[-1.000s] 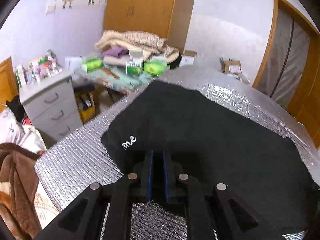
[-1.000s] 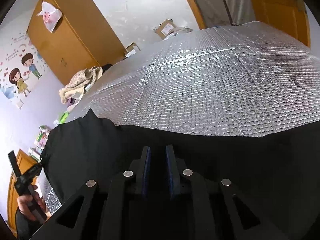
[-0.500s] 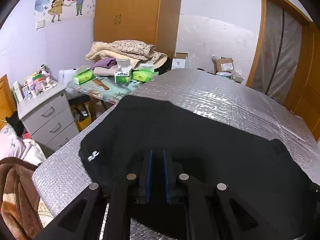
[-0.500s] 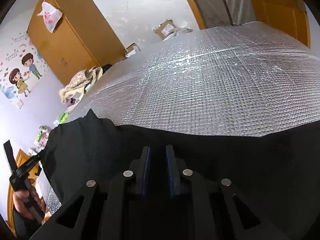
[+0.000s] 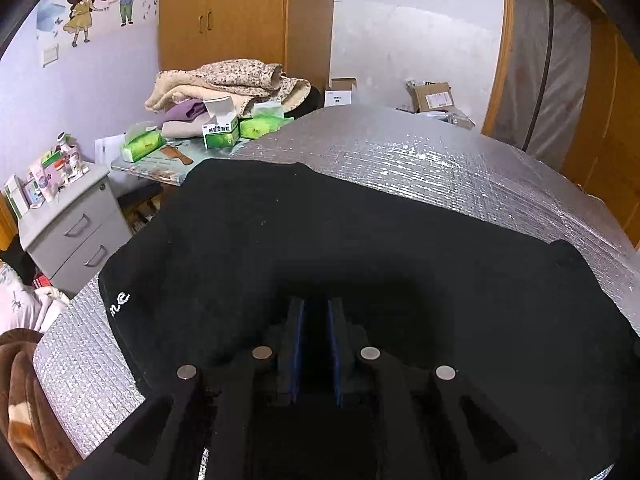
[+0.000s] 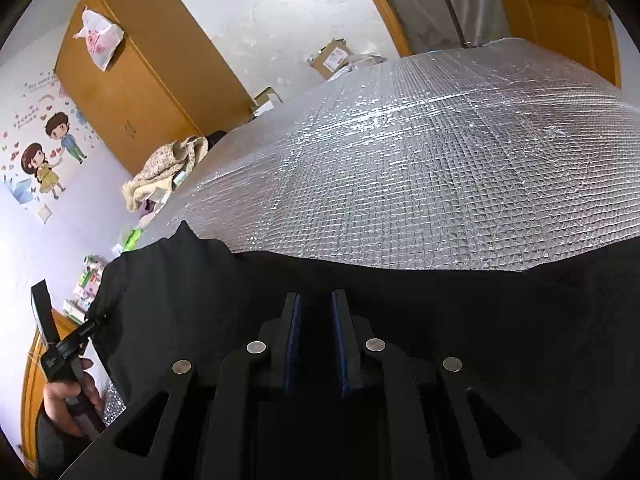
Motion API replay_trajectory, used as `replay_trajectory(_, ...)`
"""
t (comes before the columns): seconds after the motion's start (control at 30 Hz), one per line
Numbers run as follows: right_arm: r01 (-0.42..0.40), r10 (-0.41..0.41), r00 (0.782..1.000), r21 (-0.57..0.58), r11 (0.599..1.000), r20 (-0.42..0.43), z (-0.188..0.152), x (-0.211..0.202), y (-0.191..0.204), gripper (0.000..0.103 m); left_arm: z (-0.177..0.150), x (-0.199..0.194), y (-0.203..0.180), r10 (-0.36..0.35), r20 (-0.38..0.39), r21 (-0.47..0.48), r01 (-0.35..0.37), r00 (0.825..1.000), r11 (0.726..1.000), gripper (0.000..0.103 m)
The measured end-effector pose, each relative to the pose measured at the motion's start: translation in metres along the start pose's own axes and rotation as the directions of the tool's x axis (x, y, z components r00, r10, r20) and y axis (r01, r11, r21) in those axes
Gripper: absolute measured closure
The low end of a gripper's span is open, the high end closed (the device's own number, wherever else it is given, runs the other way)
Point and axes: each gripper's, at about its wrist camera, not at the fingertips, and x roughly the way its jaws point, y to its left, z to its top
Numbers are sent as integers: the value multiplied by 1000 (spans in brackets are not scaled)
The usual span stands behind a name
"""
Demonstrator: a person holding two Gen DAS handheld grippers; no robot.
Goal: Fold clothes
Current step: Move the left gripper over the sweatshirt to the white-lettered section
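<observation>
My left gripper (image 5: 316, 312) has black cloth between its blue pads, and its jaws are opening. My right gripper (image 6: 316, 308) stands narrowly apart over the same black fabric garment (image 5: 360, 248); whether it pinches cloth, I cannot tell. The garment lies spread on the silver quilted foil table cover (image 5: 460, 172). White letters (image 5: 120, 303) near its edge read roughly "me". Farther off stands a green-and-white carton (image 5: 219, 131); its print is unreadable.
</observation>
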Motion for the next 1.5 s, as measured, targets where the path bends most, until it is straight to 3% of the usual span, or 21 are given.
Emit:
replay_trajectory(0.13,20,-20,1000,-52,998,-15,2,-1,11,84,2,-9,-8,-69,28,-9,69,997,998,92)
replay_trajectory(0.23,-78,75,996,-78,994,-39,7,1,30,83,1,-9,-21,-111,35,18,111,993,994,92)
replay_trajectory(0.33,-159,152,986,-126,979,-62,13,11,58,83,-2,1,-27,-121,-10,23,121,993,992,91)
replay_trajectory(0.53,-288,259,950,-169,943,-172,16,59,106,84,-3,4,-26,-137,-15,10,137,990,990,91)
replay_trajectory(0.63,-232,205,962,-145,962,-180,21,81,105,86,-4,3,-29,-122,-14,25,123,992,992,91)
replay_trajectory(0.7,-204,196,966,-27,979,-170,28,89,85,99,-4,4,-28,-131,-14,18,131,991,991,91)
replay_trajectory(0.77,-159,160,978,22,987,-133,34,83,74,98,-3,5,-25,-144,-15,7,144,989,990,91)
replay_trajectory(0.8,-135,136,985,15,991,-104,37,77,74,92,-3,5,-24,-147,-15,4,147,989,989,91)
replay_trajectory(0.87,-158,156,984,-13,987,-86,41,70,86,92,-2,5,-22,-154,-15,-2,154,988,988,91)
replay_trajectory(0.97,-246,235,963,-74,966,-131,47,78,117,92,-2,5,-21,-161,-14,-8,161,987,987,91)
replay_trajectory(1.1,-274,251,952,-119,954,-174,54,104,144,92,-3,6,-16,-186,-11,-31,186,982,982,91)
replay_trajectory(1.17,-224,207,963,-83,971,-170,58,117,133,92,-3,6,-15,-192,-10,-36,191,981,981,91)
replay_trajectory(1.27,-154,169,972,101,983,-160,65,128,88,102,-3,6,-16,-195,-10,-38,195,981,980,91)
replay_trajectory(1.37,-124,142,983,152,981,-114,70,112,69,93,-2,6,-17,-186,-12,-28,185,983,982,91)
replay_trajectory(1.5,-203,213,975,135,970,-67,66,86,64,93,-4,5,-17,-190,-11,-31,189,982,981,91)
